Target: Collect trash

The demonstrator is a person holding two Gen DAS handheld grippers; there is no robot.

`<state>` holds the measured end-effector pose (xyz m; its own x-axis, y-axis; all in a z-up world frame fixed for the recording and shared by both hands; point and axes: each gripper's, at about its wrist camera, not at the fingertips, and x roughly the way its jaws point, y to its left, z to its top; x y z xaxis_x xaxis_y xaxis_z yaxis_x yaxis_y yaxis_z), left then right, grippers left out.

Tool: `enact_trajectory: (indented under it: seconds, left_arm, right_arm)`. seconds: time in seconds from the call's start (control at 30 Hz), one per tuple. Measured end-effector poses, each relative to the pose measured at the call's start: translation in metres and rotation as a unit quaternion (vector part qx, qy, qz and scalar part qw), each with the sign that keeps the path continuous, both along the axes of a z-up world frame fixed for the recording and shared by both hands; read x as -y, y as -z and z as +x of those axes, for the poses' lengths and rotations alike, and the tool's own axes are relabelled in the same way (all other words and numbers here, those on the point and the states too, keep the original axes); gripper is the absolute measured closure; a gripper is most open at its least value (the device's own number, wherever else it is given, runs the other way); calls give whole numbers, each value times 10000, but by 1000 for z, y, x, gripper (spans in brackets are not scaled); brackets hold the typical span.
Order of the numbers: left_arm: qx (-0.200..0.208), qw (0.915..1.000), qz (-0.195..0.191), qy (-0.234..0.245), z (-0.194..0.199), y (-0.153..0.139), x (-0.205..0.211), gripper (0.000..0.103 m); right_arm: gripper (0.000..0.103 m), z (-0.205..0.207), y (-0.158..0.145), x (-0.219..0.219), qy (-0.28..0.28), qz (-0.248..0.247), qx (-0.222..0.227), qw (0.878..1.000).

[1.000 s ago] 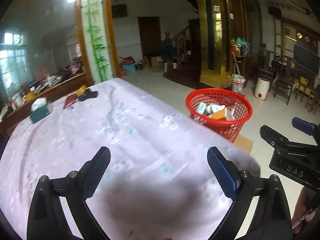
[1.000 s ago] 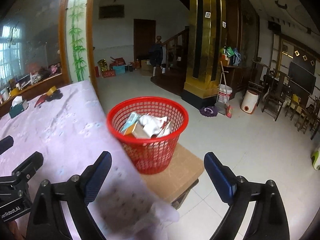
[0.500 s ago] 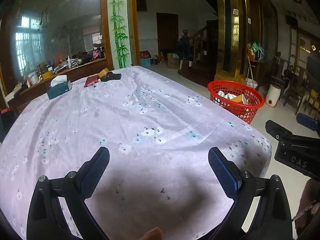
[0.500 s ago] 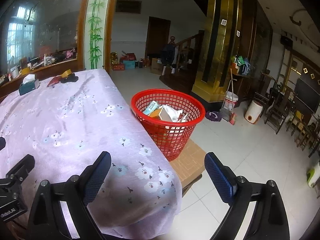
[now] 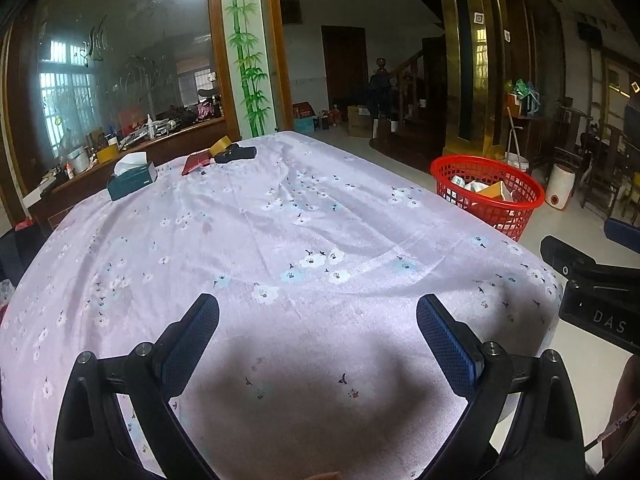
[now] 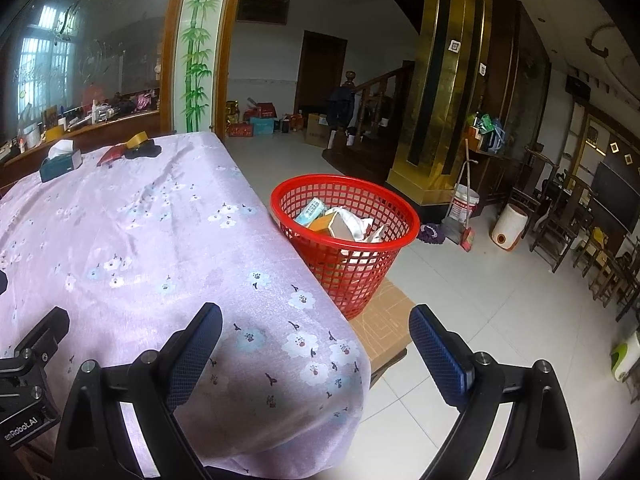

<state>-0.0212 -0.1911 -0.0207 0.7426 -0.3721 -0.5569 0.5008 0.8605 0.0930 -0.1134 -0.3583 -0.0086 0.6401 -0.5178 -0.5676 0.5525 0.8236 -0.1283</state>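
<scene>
At the bottom of the left wrist view we see the left gripper (image 5: pixel 318 322) with its jaws wide apart and nothing between them, above the lilac flowered tablecloth (image 5: pixel 280 232). The right gripper (image 6: pixel 316 330) likewise stands spread and empty at the bottom of its view, over the table's corner. Farther on, centre frame, the red basket (image 6: pixel 348 268) sits on a cardboard sheet (image 6: pixel 380 324) just beside the table, holding the trash (image 6: pixel 340 224). At the upper left, a tissue box (image 6: pixel 60 164) lies on the cloth.
</scene>
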Motion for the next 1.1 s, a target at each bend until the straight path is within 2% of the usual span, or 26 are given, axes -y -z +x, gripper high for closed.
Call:
enact_trajectory:
  seconds: [1.1]
  left_arm:
    - [-90,9998,-7,-199,8,4,-6,5]
  right_arm:
    - [6,4,3,-6,-125,5,-67,9999]
